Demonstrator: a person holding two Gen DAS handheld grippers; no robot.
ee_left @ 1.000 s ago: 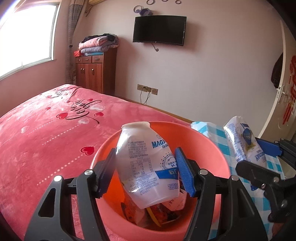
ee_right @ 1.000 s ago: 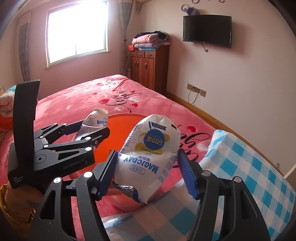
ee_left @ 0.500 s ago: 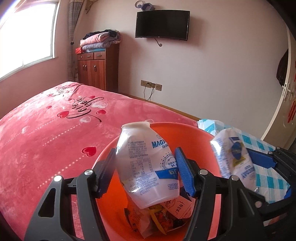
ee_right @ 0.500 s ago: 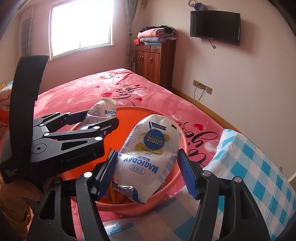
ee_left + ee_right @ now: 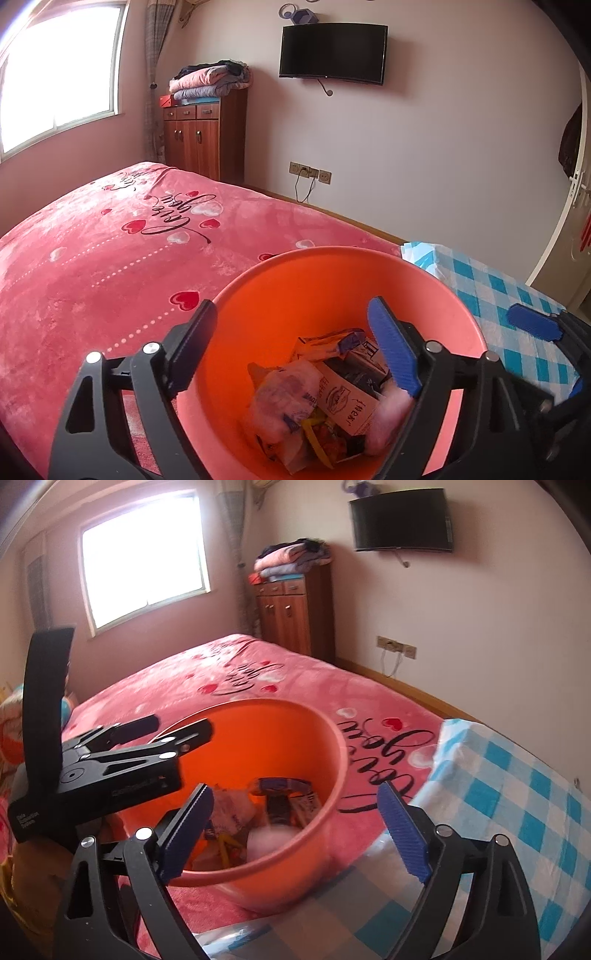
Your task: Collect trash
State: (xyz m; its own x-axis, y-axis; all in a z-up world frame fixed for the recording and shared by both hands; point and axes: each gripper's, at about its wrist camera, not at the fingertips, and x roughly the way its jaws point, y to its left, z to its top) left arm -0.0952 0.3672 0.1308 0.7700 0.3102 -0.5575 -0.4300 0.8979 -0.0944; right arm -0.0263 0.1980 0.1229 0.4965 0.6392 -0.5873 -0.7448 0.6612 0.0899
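An orange bucket (image 5: pixel 295 280) sits on the pink bed; it also shows in the right wrist view (image 5: pixel 332 753). Inside lie several wrappers and the two white plastic pouches (image 5: pixel 284 398), blurred in the right wrist view (image 5: pixel 269 842). My left gripper (image 5: pixel 295 347) is open and empty right above the bucket's mouth. My right gripper (image 5: pixel 295 830) is open and empty over the bucket's near right rim. The left gripper's body (image 5: pixel 110 771) shows at the left of the right wrist view, and a blue pad of the right gripper (image 5: pixel 533 325) at the right of the left wrist view.
The pink heart-print blanket (image 5: pixel 110 258) covers the bed around the bucket. A blue-and-white checked cloth (image 5: pixel 517 805) lies to the right. A wooden cabinet (image 5: pixel 205 136) with folded blankets, a wall TV (image 5: pixel 332 53) and a window (image 5: pixel 144 561) stand at the back.
Both grippers have opened and dropped their pouches into the bucket. The left gripper's milk pouch and the right gripper's white pouch now lie among the wrappers inside.
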